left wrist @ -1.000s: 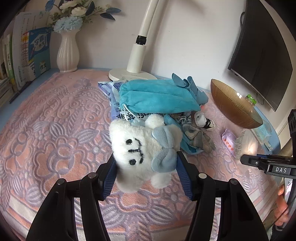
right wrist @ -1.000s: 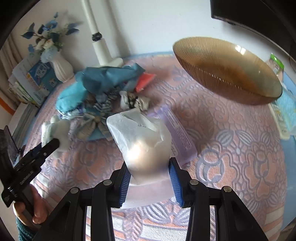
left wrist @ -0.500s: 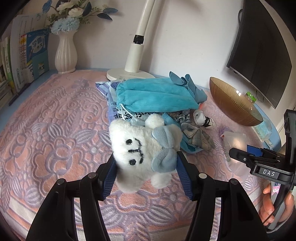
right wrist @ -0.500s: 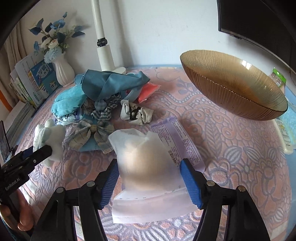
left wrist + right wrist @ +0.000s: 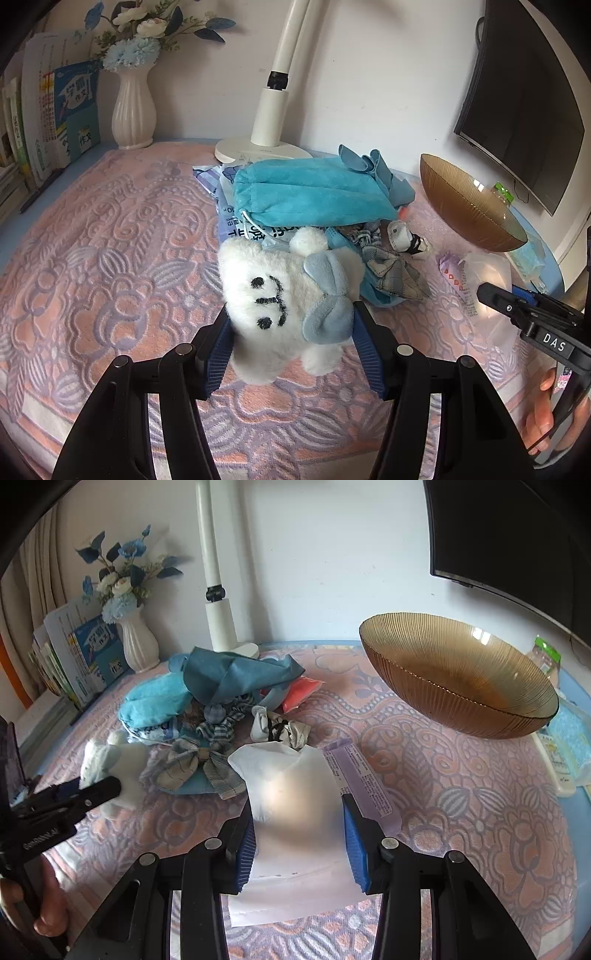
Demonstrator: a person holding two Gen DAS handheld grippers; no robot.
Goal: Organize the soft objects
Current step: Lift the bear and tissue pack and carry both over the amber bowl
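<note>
Between the left gripper's (image 5: 291, 341) jaws a white plush toy (image 5: 284, 302) is clamped, lifted clear of the counter (image 5: 110, 236). A translucent pouch (image 5: 295, 805) is clamped by the right gripper (image 5: 299, 840). Judged step: both items are picked, not yet placed. A drop spot is called for next, probably the amber bowl (image 5: 458, 679). Beyond, the path is crowded by a heap of blue cloths (image 5: 314, 192), a bow (image 5: 395, 273) and a purple packet (image 5: 365, 779); a lamp base (image 5: 258, 147) and a vase (image 5: 131, 107) are noted behind.

Black gripper (image 5: 291, 343) arms, silver screws, ribbed blue fingers (image 5: 355, 843)
</note>
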